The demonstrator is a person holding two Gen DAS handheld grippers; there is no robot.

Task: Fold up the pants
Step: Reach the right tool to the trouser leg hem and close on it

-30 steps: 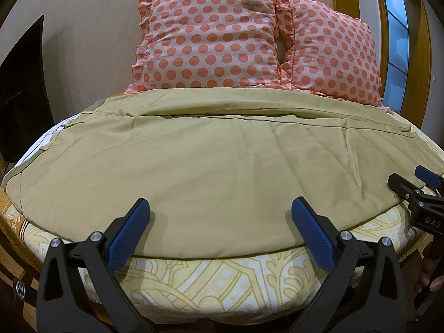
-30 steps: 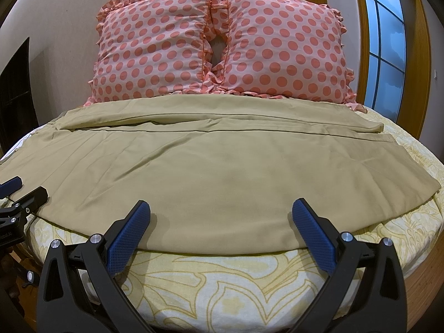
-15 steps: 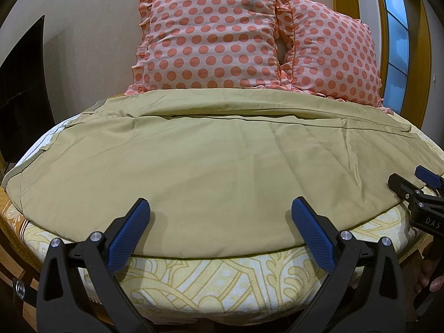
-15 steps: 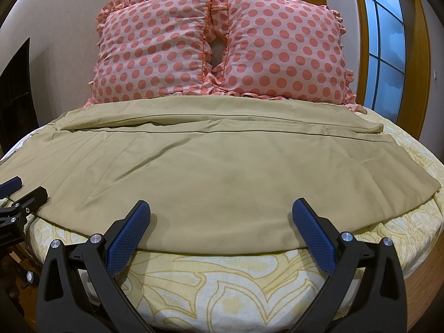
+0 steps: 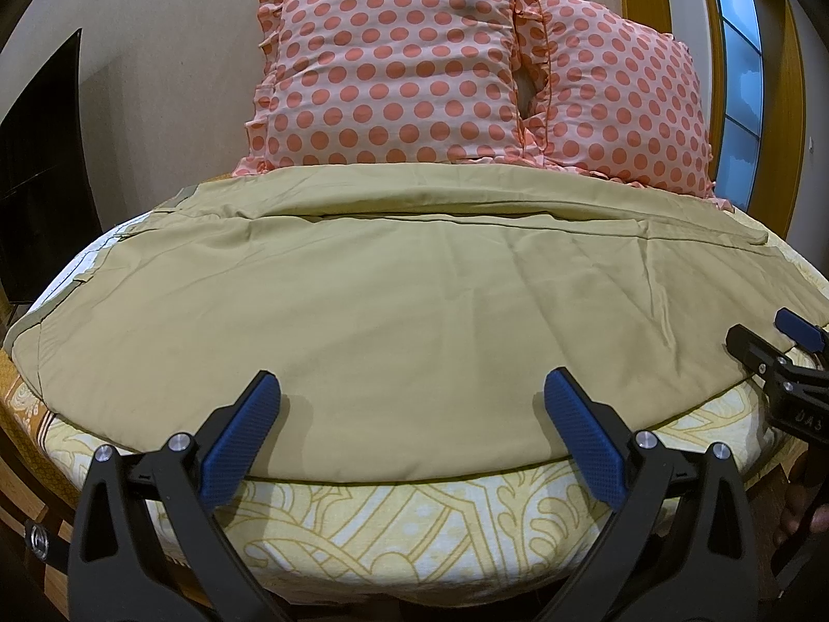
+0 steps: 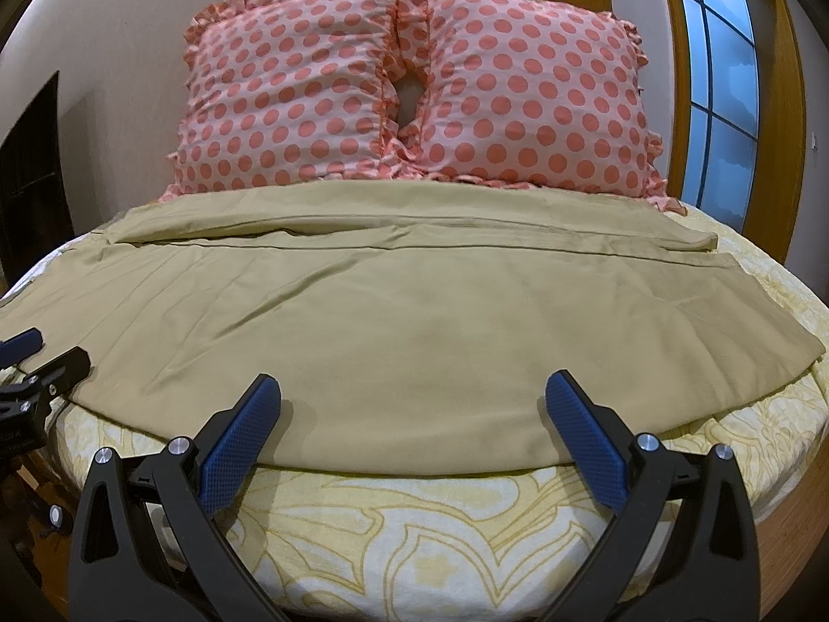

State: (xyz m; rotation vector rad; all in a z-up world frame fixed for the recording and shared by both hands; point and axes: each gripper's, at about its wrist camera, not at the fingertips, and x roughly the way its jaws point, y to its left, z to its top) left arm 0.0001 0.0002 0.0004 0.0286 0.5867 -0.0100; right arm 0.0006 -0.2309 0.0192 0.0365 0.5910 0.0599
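Both tongs released, nothing held: left tongs (image 5: pixel 412 417) and right tongs (image 6: pixel 413 417) hover just short of the near edge of the pants (image 5: pixel 394 331), which lie spread flat across the bed (image 6: pixel 440 534), legs running sideways, pillows (image 6: pixel 414 93) behind. I judge folding not yet started. Next move: I close on the near edge and carry it over.
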